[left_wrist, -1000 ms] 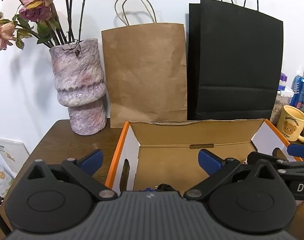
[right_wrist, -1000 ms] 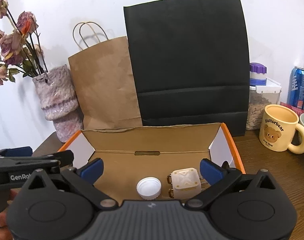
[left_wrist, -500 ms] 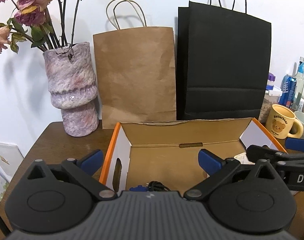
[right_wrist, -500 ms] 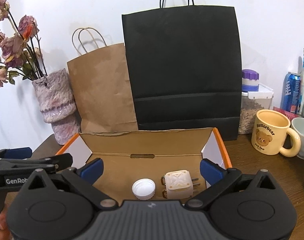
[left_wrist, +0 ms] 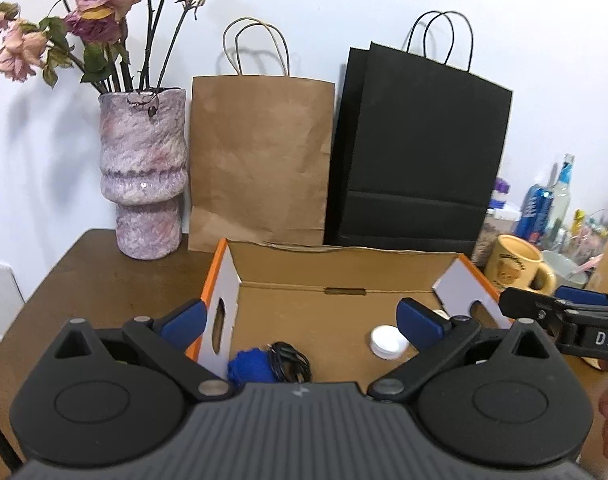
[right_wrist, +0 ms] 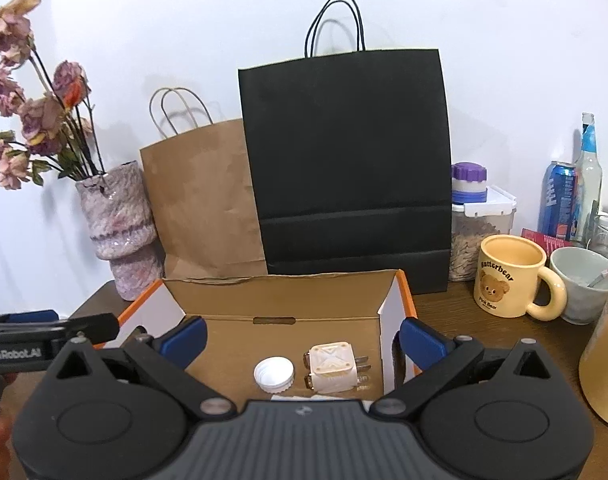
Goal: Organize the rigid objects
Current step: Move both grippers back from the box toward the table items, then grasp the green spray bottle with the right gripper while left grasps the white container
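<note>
While both grippers, left gripper (left_wrist: 300, 316) and right gripper (right_wrist: 302, 334), are hovering spread and empty, cap (right_wrist: 274, 373) and plug (right_wrist: 332, 366) are lying boxed at 12 o'clock.

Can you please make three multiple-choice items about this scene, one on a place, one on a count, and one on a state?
1. Where does the white bottle cap lie?
A. inside the cardboard box
B. on the table by the mug
C. in the vase

2. How many paper bags stand behind the box?
A. one
B. two
C. four

3. How are the jaws of the right gripper?
A. shut on the cap
B. shut on the plug
C. open, holding nothing

Answers:
1. A, the cap rests on the box floor beside the cream plug adapter.
2. B, a brown bag and a black bag.
3. C, both blue pads stand wide apart.
</note>
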Tool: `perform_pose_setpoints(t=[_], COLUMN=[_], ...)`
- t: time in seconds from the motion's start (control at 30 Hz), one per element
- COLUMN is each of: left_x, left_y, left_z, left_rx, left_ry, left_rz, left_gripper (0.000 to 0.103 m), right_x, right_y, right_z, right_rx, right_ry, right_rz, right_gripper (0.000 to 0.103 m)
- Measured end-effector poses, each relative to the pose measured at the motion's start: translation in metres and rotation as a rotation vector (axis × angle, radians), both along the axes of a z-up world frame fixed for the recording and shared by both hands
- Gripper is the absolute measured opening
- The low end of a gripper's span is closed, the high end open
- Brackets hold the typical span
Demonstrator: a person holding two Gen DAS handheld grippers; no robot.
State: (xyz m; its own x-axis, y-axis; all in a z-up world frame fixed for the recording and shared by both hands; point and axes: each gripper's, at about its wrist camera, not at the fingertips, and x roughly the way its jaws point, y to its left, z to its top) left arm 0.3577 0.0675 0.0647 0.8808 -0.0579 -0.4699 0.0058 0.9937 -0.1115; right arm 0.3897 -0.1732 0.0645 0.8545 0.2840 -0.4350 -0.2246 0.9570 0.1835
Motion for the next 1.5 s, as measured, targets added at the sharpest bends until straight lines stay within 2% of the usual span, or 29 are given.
perform_pose_setpoints(t=[0.23,0.5,0.67,0.77,0.83,1.07,1.27,1.5], left_x=[-0.030,-0.064,-0.087,-0.100,-0.109,-0.141,-0.165,-0.183], left_y=[-0.004,-0.006,-0.007,-0.006,-0.006,-0.008,-0.013,-0.023], left_z=[0.002,0.004,0.005,0.006,0.006,0.001,-0.008,-0.027], left_rx=[-0.014,-0.069,-0.089,-0.106,-0.114,-0.140,-0.106,-0.009], left_ry=[-0.003,0.008,0.004,0.006,0.006,0.020,0.028,0.035], left_rz=[-0.010,-0.053,-0.047,-0.045,-0.045,-0.037,-0.024,0.014], left_gripper=[0.103,0.103,0.103,0.098,0.092,0.088,0.087,0.087], right_x=[-0.022,-0.050,-0.068,-0.079,-0.087,-0.119,-0.147,-0.166], right_y=[-0.010,-0.019,-0.024,-0.028,-0.030,-0.039,-0.046,-0.051], right_z=[0.005,0.008,0.009,0.007,0.005,-0.011,-0.031,-0.054], right_rx=[0.001,0.002,0.002,-0.005,-0.012,-0.036,-0.053,-0.090], right_ry=[-0.019,-0.031,-0.035,-0.028,-0.021,0.002,0.034,0.078], right_rz=[0.016,0.028,0.043,0.047,0.051,0.051,0.060,0.043], right_gripper=[0.103,0.103,0.103,0.103,0.103,0.103,0.103,0.103])
